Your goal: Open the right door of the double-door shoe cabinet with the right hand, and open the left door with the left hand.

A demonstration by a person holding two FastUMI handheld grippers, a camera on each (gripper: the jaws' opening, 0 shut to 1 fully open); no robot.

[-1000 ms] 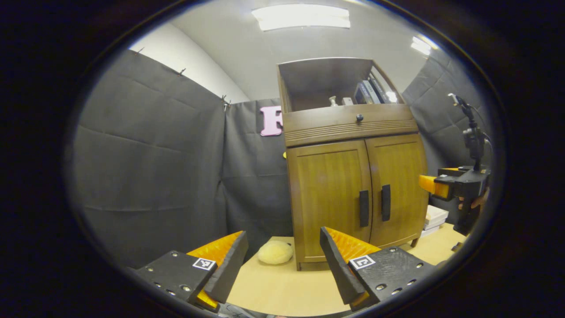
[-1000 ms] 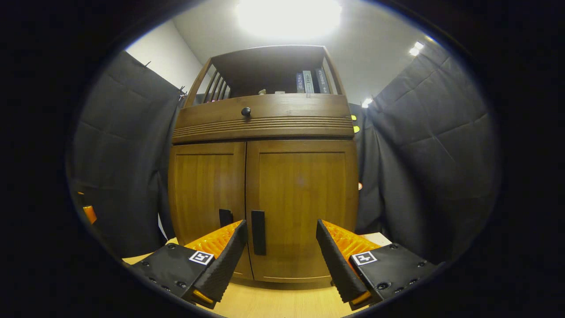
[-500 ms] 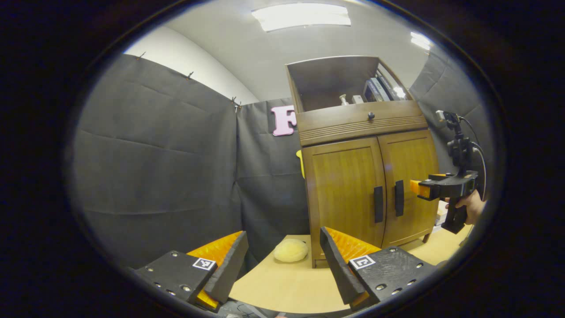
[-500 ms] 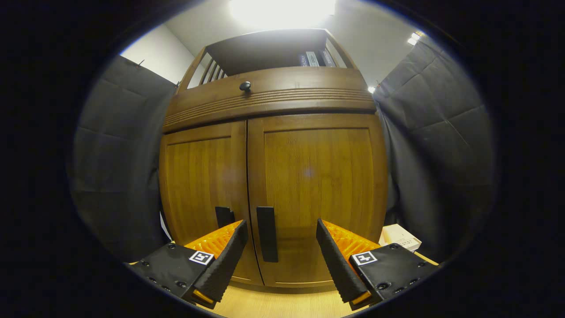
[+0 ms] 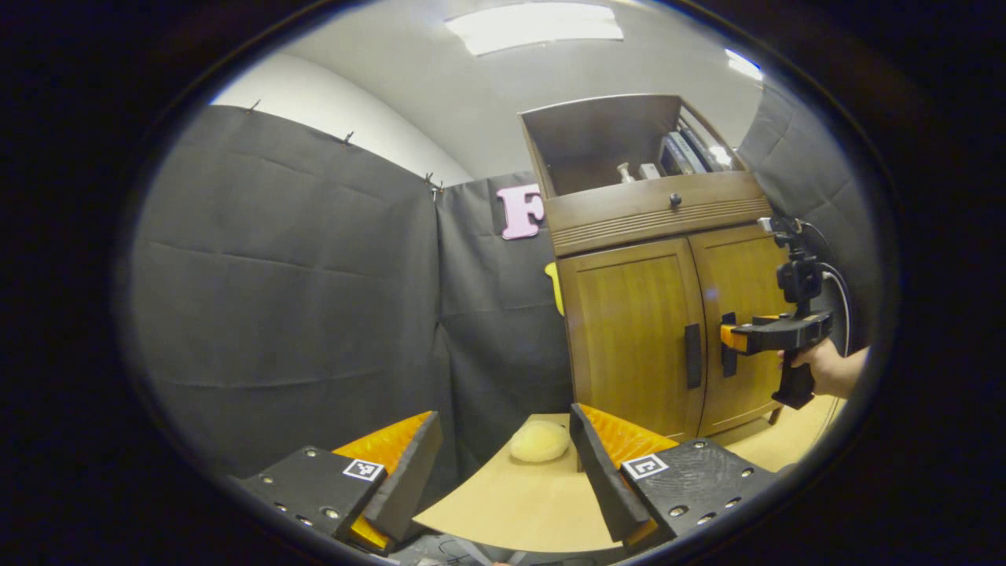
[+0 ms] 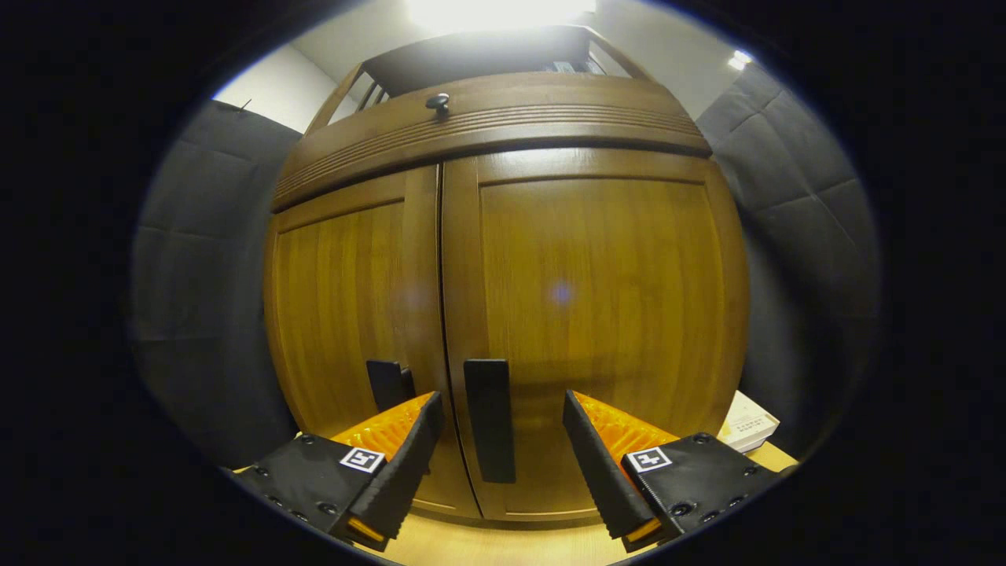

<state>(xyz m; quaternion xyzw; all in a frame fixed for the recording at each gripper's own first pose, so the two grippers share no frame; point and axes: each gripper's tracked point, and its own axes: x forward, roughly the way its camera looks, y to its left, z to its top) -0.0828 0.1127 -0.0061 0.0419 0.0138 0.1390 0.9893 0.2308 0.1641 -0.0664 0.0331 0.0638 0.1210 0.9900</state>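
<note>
The wooden shoe cabinet (image 5: 652, 314) stands at the right of the left gripper view, both doors shut. Its left door (image 5: 629, 338) carries a dark vertical handle (image 5: 692, 355). My left gripper (image 5: 503, 472) is open, well back from the cabinet and left of it. In the right gripper view the right door (image 6: 597, 314) looms close, and its dark handle (image 6: 489, 420) stands between the fingers of my open right gripper (image 6: 500, 456), not clamped. The left door's handle (image 6: 388, 384) is just left of it. The right gripper (image 5: 735, 338) also appears at the right door handle, held by a hand (image 5: 829, 368).
A pale yellow fluffy ball (image 5: 538, 441) lies on the light wooden floor (image 5: 511, 503) beside the cabinet's left foot. A drawer with a round knob (image 6: 437, 101) sits above the doors, and an open shelf holds books (image 5: 682, 151). A white box (image 6: 750, 423) lies right of the cabinet. Black cloth walls surround the booth.
My right gripper has moved in close to the cabinet, bringing the right door handle between its fingers. The left gripper view has swung left, so the cabinet sits farther right.
</note>
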